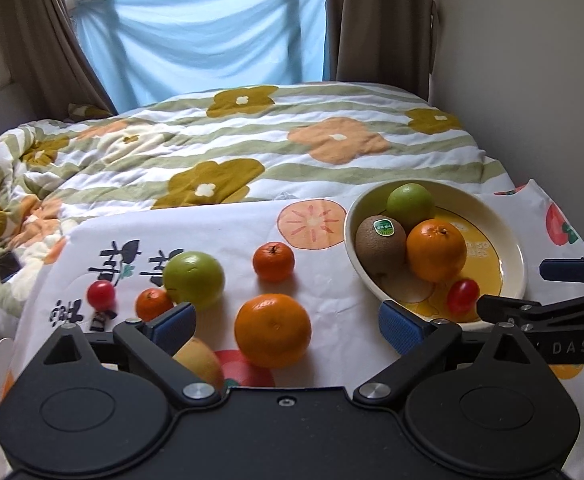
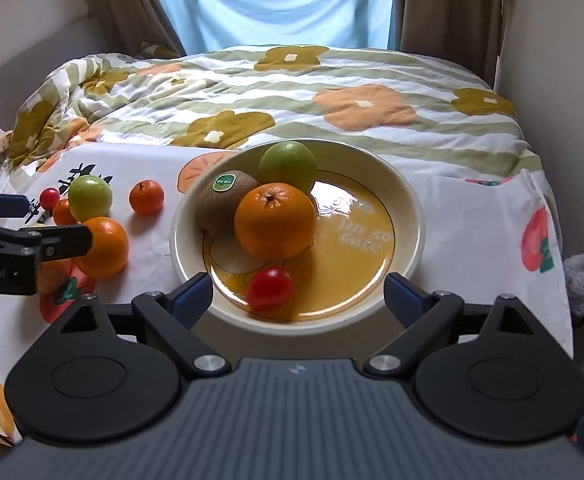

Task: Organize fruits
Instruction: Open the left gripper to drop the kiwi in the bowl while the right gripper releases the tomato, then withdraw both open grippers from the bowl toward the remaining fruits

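Both wrist cameras are looking down along their fingers toward the far window, close over the cloth, sharing the plate [image 1: 517,256] [image 2: 414,216] and loose fruit.

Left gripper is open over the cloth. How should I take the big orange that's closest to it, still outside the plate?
Grip the big orange across its widest middle, coming down from above and the near side with the left gripper. It is round and sits free on the cloth, with clear gaps on both sides; the yellowish fruit lies just left of it, so keep that finger clear.
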A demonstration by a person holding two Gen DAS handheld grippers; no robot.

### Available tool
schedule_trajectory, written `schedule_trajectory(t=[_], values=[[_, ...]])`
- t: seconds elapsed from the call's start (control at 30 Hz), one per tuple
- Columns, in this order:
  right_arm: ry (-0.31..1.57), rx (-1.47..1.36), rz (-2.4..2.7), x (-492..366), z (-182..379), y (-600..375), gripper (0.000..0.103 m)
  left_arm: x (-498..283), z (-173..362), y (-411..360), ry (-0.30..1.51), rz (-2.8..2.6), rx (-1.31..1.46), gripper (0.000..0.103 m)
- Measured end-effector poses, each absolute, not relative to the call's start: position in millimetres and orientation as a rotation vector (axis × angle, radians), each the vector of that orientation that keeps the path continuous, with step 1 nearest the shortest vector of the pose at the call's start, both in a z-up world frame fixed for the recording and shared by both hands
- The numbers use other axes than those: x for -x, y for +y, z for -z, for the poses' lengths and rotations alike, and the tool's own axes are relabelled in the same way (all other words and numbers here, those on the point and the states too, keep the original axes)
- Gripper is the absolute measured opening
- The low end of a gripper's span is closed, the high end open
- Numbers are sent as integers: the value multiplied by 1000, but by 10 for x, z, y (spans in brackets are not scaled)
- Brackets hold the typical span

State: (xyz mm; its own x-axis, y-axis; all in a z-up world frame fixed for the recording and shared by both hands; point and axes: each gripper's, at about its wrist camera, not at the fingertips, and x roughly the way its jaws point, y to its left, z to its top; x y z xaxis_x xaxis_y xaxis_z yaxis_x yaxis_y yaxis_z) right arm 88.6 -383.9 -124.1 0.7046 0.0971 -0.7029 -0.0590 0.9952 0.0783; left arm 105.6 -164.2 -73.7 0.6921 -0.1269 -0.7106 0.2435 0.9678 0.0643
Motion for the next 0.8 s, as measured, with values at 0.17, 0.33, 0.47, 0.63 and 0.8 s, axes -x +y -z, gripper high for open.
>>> schedule_trajectory(t=[0.17, 0.33, 0.47, 0.63, 0.8], values=[[758, -67, -81, -717, 1053, -3848, 103, -850, 621, -1537, 769, 177, -183, 100], [759, -45, -48, -524, 853, -3779, 103, -640, 481, -1339, 763, 144, -183, 100], [757, -47, -73, -403, 724, -3701, 103, -525, 401, -1151, 767, 103, -172, 100], [751, -39, -99, -332, 618, -3530, 103, -476, 370, -935, 792, 85, -187, 100], [747, 11, -101, -347, 582, -3275, 103, -502, 425, -728, 845, 96, -199, 100]])
